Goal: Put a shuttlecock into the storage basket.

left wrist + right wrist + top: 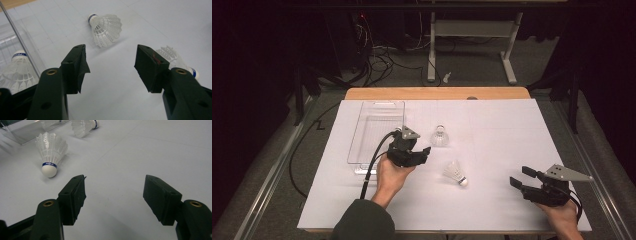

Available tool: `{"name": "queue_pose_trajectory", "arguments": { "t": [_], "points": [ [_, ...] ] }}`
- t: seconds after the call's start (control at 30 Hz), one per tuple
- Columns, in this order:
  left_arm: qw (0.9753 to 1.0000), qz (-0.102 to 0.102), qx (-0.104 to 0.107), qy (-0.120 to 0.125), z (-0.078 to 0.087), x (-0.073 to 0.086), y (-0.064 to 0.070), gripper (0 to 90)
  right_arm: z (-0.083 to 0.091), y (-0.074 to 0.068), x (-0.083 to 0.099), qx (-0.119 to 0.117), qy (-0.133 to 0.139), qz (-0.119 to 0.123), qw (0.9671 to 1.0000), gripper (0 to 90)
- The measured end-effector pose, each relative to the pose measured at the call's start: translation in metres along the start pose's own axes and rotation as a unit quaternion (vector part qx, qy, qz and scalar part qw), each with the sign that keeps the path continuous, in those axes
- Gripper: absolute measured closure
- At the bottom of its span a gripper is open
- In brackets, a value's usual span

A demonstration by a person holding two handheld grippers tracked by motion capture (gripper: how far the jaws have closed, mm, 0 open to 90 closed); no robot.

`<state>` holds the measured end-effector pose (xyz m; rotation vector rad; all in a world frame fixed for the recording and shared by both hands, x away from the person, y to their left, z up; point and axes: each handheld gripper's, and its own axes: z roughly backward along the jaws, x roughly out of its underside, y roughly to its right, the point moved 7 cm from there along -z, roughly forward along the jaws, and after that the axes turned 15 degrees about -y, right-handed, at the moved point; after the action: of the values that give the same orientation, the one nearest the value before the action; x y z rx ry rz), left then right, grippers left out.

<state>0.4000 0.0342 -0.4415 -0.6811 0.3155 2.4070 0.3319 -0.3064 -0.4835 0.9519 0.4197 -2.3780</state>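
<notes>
A white shuttlecock (440, 136) stands with its cork up near the table's middle, also ahead of my left gripper (106, 28). A second shuttlecock (456, 173) lies on its side, cork toward the person; it lies just left of my right gripper's jaws (51, 151) and partly behind the left gripper's right jaw (175, 58). A third shuttlecock (17, 72) sits inside the clear tray (377, 132), seen through its wall. My left gripper (424, 155) hovers open beside the tray with nothing between its jaws. My right gripper (520, 176) stands open and empty at the front right.
A white sheet (492, 130) covers the wooden table (437, 93). The left gripper's cable (371, 165) trails over the tray's near corner. Beyond the table, cables and a desk frame (472, 45) stand on the dark floor.
</notes>
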Motion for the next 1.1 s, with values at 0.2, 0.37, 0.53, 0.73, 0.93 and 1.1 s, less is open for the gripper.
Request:
{"name": "queue_pose_trajectory", "arguments": {
  "t": [0.2, 0.37, 0.53, 0.73, 0.93, 1.1],
  "points": [
    [1.0000, -0.003, 0.003, -0.005, -0.009, -0.009, 0.004, 44.4, 0.000, 0.000, 0.000, 0.000, 0.000, 0.000, 1.0000, 34.7],
    [0.9999, -0.001, 0.002, -0.013, -0.018, -0.015, 0.005, 44.8, 0.000, 0.000, 0.000, 0.000, 0.000, 0.002, 1.0000, 34.7],
    [0.9998, -0.003, -0.003, -0.022, -0.025, -0.021, 0.005, 44.8, -0.001, -0.001, -0.001, -0.001, 0.000, 0.004, 1.0000, 34.7],
    [0.9996, 0.008, -0.003, -0.028, -0.036, -0.027, 0.002, 44.8, 0.000, -0.001, -0.001, -0.001, 0.001, 0.002, 1.0000, 34.7],
    [0.9992, 0.017, -0.009, -0.035, -0.044, -0.031, -0.003, 45.2, 0.000, -0.001, -0.001, -0.002, 0.001, 0.003, 1.0000, 34.7],
    [0.9989, 0.021, -0.016, -0.038, -0.048, -0.035, -0.004, 45.6, -0.001, -0.001, -0.001, -0.002, 0.001, 0.002, 1.0000, 34.7]
  ]
}}
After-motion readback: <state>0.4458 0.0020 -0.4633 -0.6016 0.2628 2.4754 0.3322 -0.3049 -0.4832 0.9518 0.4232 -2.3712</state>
